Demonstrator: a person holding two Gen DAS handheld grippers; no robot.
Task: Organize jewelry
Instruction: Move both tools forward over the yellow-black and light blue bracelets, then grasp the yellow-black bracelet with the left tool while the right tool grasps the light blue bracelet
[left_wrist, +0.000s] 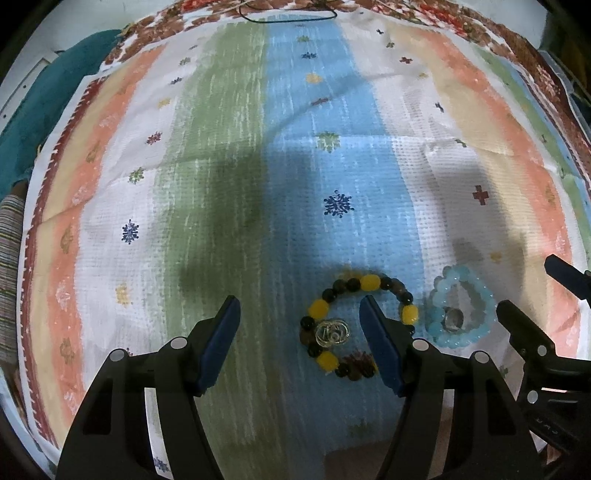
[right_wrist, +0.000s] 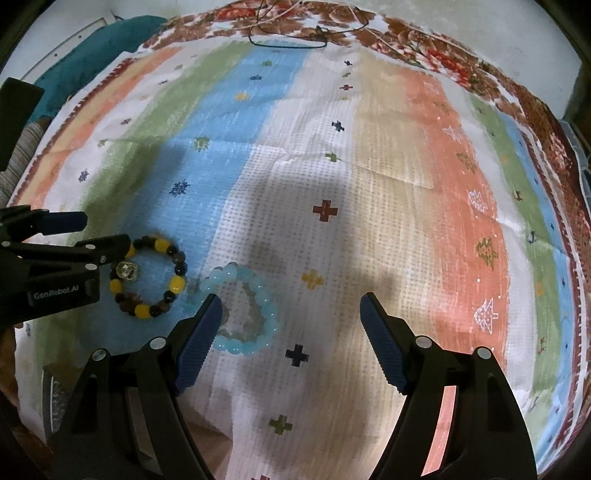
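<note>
A yellow-and-dark beaded bracelet (left_wrist: 354, 321) (right_wrist: 155, 280) lies on the striped cloth with a clear glassy ring (left_wrist: 332, 334) (right_wrist: 126, 271) inside it. Just right of it rests a pale blue beaded bracelet (left_wrist: 460, 308) (right_wrist: 247, 310) with a small metallic ring (left_wrist: 452, 318) in its loop. My left gripper (left_wrist: 299, 306) is open; its right finger hangs over the yellow bracelet's loop, nothing between the pads. My right gripper (right_wrist: 290, 306) is open too; its left finger covers the blue bracelet's left edge. Each gripper shows at the side of the other's view.
The striped, patterned cloth (left_wrist: 236, 147) covers the whole work surface, over a brown floral cloth (right_wrist: 424, 40) at the far edge. A thin dark cord (right_wrist: 288, 42) lies at the far end. A teal fabric (left_wrist: 48, 96) sits off the far left corner.
</note>
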